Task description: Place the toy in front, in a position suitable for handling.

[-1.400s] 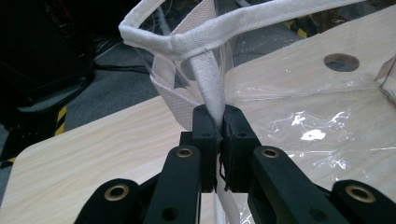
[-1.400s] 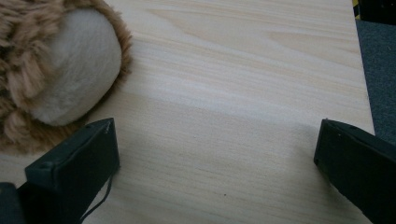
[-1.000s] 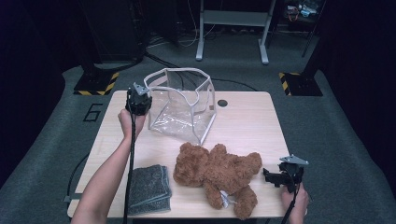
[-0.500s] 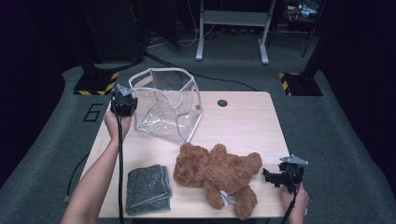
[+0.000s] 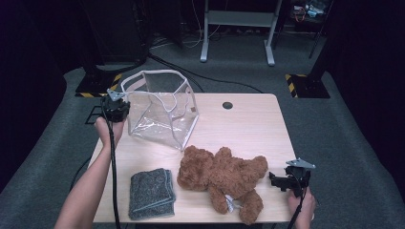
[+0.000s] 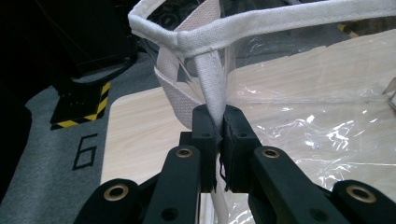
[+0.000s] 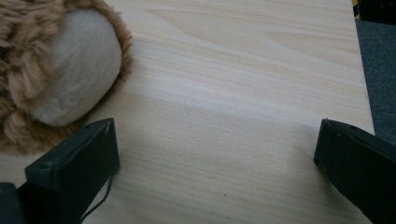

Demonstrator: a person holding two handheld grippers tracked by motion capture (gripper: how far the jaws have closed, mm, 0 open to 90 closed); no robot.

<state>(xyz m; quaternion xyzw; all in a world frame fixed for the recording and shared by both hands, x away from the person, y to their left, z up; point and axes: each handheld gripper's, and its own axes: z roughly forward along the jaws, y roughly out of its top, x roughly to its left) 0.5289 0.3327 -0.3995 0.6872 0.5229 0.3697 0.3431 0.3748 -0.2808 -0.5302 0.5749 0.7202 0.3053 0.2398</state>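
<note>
The clear plastic bag (image 5: 160, 112) with white cloth trim stands open-topped on the far left part of the table (image 5: 248, 126), its near left corner seam pinched in the left tool (image 5: 116, 106). In the left gripper view the two black jaws are pressed together on the white trim strip (image 6: 212, 84) that runs down from the bag's rim, so the tool is closed tight on the bag. The left hand (image 5: 109, 131) holds that tool from below, forearm stretched up from the near edge of the table along its left side, and a black cable hangs down beside the arm. Through the clear walls only the table's wood shows; nothing can be made out inside the bag. Just in front of the bag lies a brown teddy bear (image 5: 222, 176) on its back, legs toward the near edge. To the bear's left a folded grey cloth (image 5: 152, 193) lies flat. The right tool (image 5: 282, 181) sits low at the near right corner, its jaws wide apart over bare wood and gripping nothing, with the bear's pale foot pad (image 7: 70, 70) just beside one jaw.
</note>
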